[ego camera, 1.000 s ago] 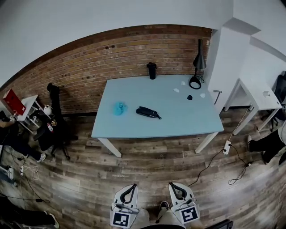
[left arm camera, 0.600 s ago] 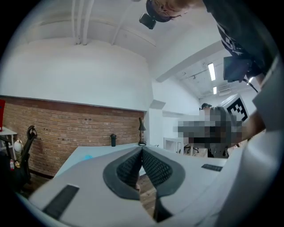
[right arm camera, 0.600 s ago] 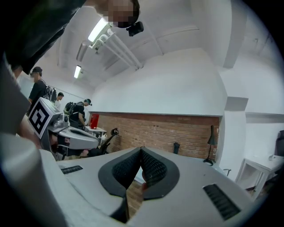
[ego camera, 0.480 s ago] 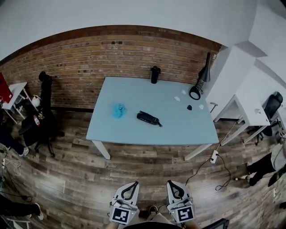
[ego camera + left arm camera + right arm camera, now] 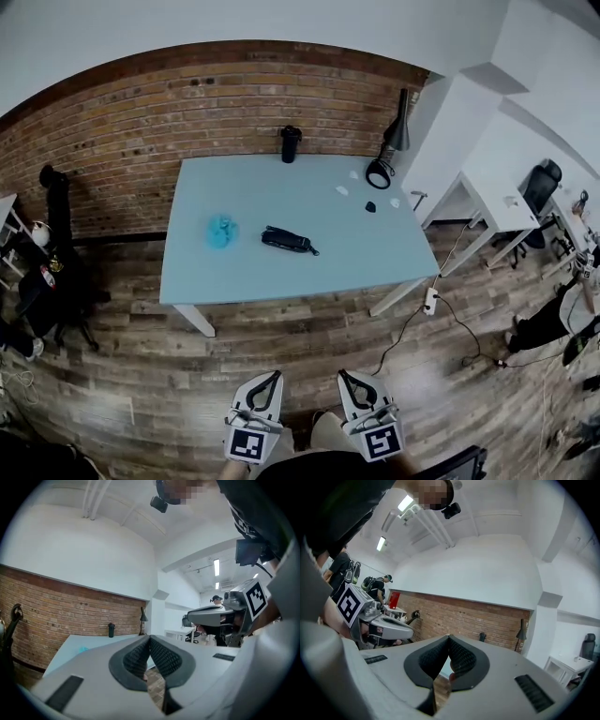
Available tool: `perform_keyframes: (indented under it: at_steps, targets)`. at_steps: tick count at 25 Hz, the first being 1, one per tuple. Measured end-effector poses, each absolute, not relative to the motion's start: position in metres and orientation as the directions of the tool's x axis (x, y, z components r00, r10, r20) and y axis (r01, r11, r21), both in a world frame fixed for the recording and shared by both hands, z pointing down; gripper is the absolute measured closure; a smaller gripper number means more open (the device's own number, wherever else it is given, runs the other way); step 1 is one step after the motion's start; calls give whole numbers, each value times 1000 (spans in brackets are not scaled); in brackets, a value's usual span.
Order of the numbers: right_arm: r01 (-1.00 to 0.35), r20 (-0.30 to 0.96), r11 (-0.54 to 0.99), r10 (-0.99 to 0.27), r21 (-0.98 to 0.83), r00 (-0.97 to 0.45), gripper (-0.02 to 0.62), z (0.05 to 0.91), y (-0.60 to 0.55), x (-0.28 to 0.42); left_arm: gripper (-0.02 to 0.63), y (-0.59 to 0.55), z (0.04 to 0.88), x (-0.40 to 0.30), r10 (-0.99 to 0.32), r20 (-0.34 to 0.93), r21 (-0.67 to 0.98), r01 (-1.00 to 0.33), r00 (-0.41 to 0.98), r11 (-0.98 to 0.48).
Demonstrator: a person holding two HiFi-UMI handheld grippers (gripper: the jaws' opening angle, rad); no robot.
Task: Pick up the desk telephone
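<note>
Since a second ago the head view has swung, so the surface (image 5: 281,187) now sits further left in frame. The red box at the left edge is out of sight and an office chair (image 5: 542,178) has come in at far right.

Nearest, low in frame, are the two claws side by side. The left claw (image 5: 270,380) is pressed together with nothing in it, and so is the right claw (image 5: 349,380). Both gripper views show the ribbed pads meeting at the tip.

Wood floor (image 5: 281,347) lies between them and the surface, so they're well apart from it. A cable and power strip (image 5: 430,301) lie by the surface's right leg.

The phone (image 5: 286,241) lies flat around the middle of the pale blue surface, untouched. A small blue thing (image 5: 221,230) sits just to its left. A few little white and dark bits (image 5: 370,206) are further back on the right. At the back edge stand a dark bottle (image 5: 291,143) and a black lamp (image 5: 389,150), with a brick wall (image 5: 187,103) behind.
</note>
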State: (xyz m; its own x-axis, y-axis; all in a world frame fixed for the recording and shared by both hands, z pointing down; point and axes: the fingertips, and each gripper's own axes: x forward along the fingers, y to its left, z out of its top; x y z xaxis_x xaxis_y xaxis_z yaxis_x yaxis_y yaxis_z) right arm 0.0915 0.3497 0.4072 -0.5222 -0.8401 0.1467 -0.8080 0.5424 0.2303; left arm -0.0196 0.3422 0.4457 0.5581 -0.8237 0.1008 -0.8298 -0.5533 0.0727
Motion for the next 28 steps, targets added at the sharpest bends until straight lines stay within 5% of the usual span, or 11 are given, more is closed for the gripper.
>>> perform_keyframes:
  at_steps: [28]
  targets:
    - [-755, 88, 655, -753, 11, -652, 580, 449, 131, 142, 591, 177, 452, 45, -866, 250, -23, -892, 433, -452]
